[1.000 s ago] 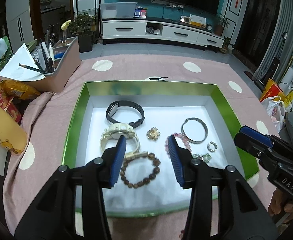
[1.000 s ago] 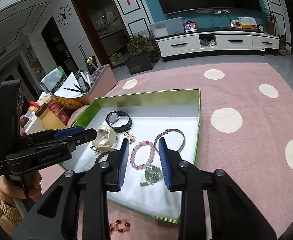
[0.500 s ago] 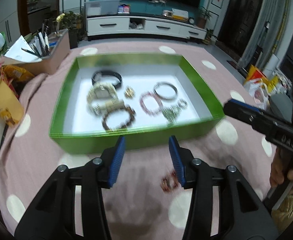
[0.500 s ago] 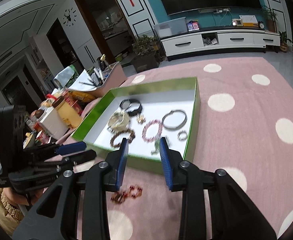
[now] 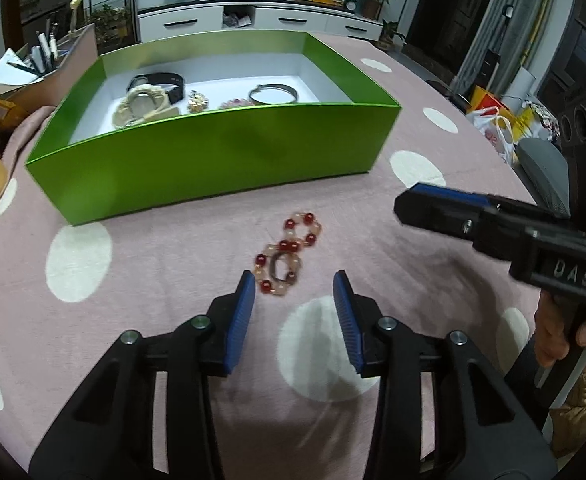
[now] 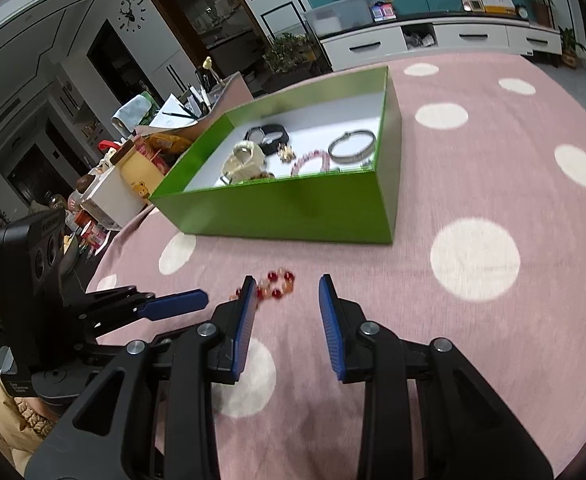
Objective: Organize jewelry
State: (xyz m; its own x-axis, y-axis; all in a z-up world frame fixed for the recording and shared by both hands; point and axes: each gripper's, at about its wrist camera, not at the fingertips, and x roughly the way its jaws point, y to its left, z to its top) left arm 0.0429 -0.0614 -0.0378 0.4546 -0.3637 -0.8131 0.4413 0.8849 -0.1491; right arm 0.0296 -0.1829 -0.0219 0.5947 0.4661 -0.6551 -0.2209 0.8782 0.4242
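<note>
A red and peach bead bracelet lies twisted in a figure eight on the pink dotted cloth, in front of the green box. My left gripper hovers just behind the bracelet. Its jaws are closing and nothing is between the pads. In the right wrist view the bracelet sits just ahead of my right gripper, close to its left finger. That gripper is open and empty. Inside the green box are a black watch, a cream watch, a gold brooch and a silver bangle.
A pink organizer with pens and snack packets crowd the table's left side behind the box. The right gripper reaches in from the right, held by a hand. Bags lie on the floor beyond the right edge.
Both grippers pulled back from above the box and sank toward the cloth in front of it. The red bead bracelet now lies at their fingertips. The left jaws narrowed a little.
</note>
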